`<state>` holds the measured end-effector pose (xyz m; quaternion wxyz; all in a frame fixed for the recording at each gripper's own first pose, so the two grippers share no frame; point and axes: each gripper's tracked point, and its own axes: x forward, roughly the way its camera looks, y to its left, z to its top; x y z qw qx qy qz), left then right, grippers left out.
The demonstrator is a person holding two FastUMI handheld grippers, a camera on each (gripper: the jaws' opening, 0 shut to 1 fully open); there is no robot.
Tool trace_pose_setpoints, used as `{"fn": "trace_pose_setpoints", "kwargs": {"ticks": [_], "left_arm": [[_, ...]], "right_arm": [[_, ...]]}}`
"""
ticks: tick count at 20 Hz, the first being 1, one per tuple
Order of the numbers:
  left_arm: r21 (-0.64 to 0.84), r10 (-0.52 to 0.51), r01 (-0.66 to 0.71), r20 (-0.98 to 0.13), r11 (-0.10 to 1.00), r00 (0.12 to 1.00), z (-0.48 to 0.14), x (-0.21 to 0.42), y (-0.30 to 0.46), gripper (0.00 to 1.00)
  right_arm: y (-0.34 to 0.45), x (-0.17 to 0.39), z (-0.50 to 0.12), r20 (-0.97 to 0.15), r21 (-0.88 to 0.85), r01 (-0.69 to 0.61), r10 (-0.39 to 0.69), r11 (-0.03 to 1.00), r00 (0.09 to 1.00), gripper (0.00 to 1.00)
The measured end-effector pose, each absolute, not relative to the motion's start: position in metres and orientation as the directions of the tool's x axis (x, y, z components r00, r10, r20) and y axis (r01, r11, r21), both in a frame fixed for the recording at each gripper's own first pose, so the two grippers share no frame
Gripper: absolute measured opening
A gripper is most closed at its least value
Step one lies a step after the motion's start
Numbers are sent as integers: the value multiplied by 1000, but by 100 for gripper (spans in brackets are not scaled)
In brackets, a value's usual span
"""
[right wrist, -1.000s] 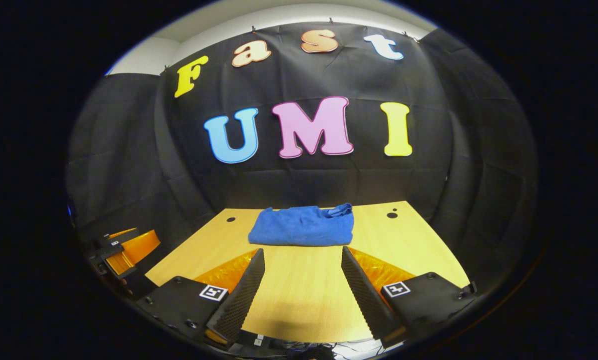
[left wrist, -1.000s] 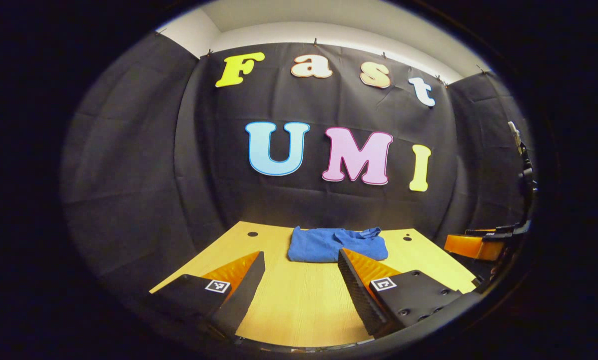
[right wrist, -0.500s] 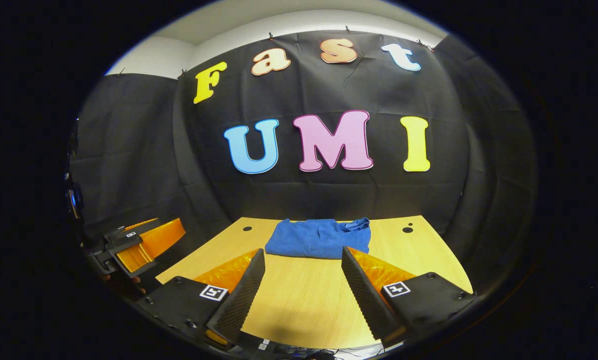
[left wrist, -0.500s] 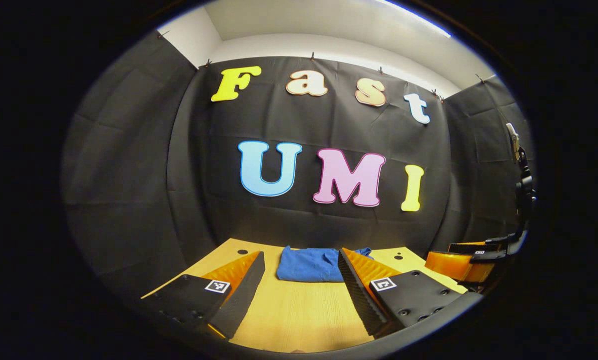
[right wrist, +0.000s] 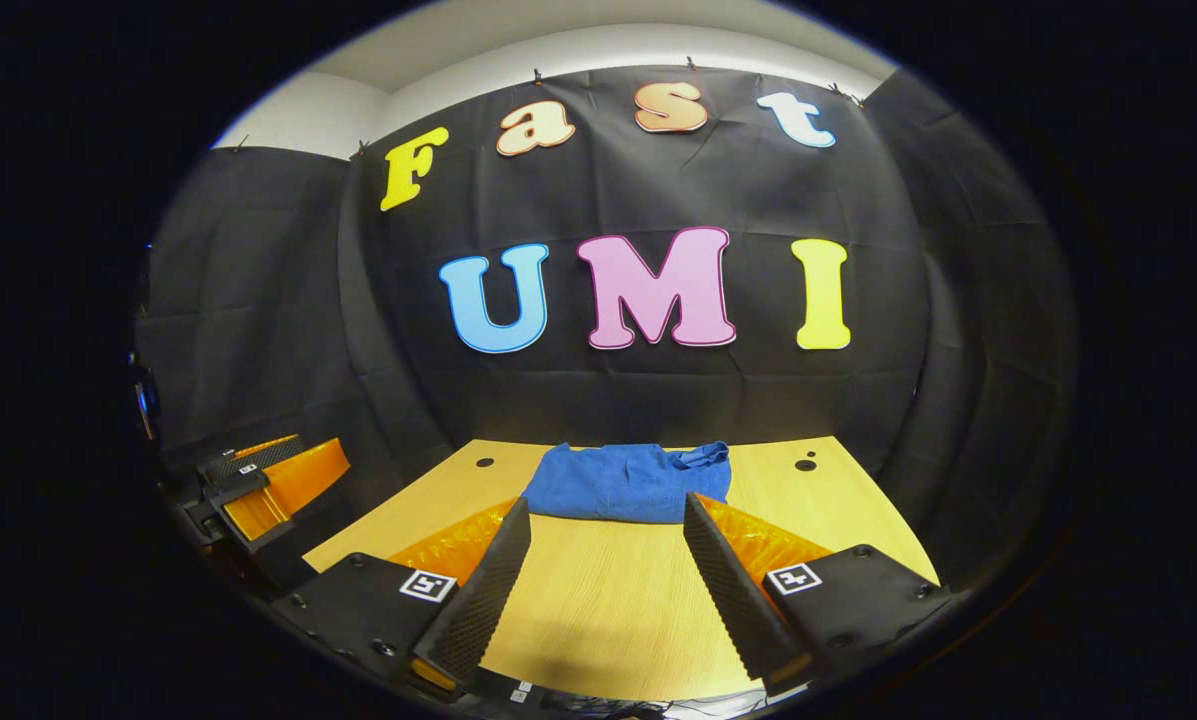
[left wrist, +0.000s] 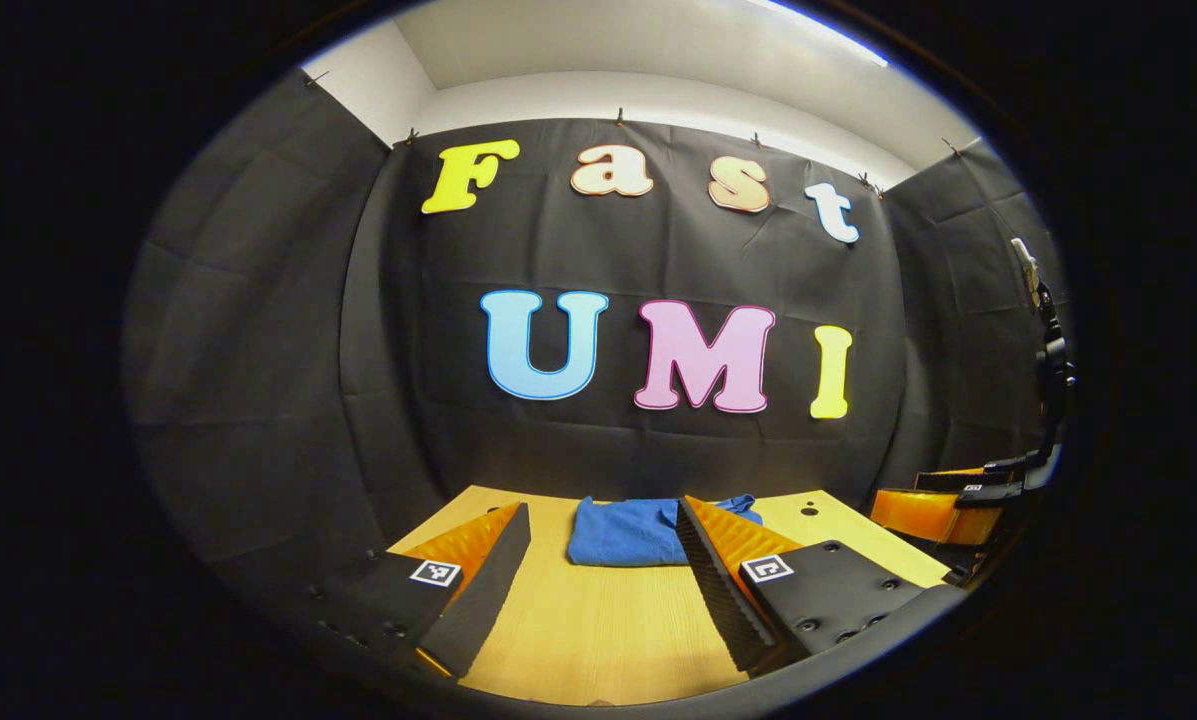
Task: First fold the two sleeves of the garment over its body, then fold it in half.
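Observation:
The blue garment (left wrist: 623,530) (right wrist: 628,482) lies folded into a compact bundle at the far end of the wooden table (left wrist: 598,630) (right wrist: 598,600), its collar at the right end. My left gripper (left wrist: 603,515) is open near the front edge, well short of the garment, holding nothing. My right gripper (right wrist: 606,508) is open too, over the table's near part with the garment beyond its tips. The right gripper (left wrist: 943,505) appears at the right edge of the left gripper view; the left gripper (right wrist: 273,480) appears at the left edge of the right gripper view.
Small dark holes (right wrist: 805,464) (right wrist: 484,462) sit near the table's far corners. Black cloth walls close the booth on three sides right behind the table.
Both grippers have drawn back and tilted upward from the garment, which now sits lower and smaller in each view. The garment has not moved.

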<state>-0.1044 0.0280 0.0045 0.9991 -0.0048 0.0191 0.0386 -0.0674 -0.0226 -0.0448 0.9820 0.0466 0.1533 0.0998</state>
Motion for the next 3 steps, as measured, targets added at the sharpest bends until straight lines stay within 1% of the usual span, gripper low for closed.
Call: {"fn": "trace_pose_setpoints", "kwargs": {"ticks": [3], "left_arm": [[-3, 60, -60, -46, 998, 997, 3, -101, 24, 84]], "right_arm": [[-23, -64, -46, -294, 111, -175, 200, 978, 935, 96]]}}
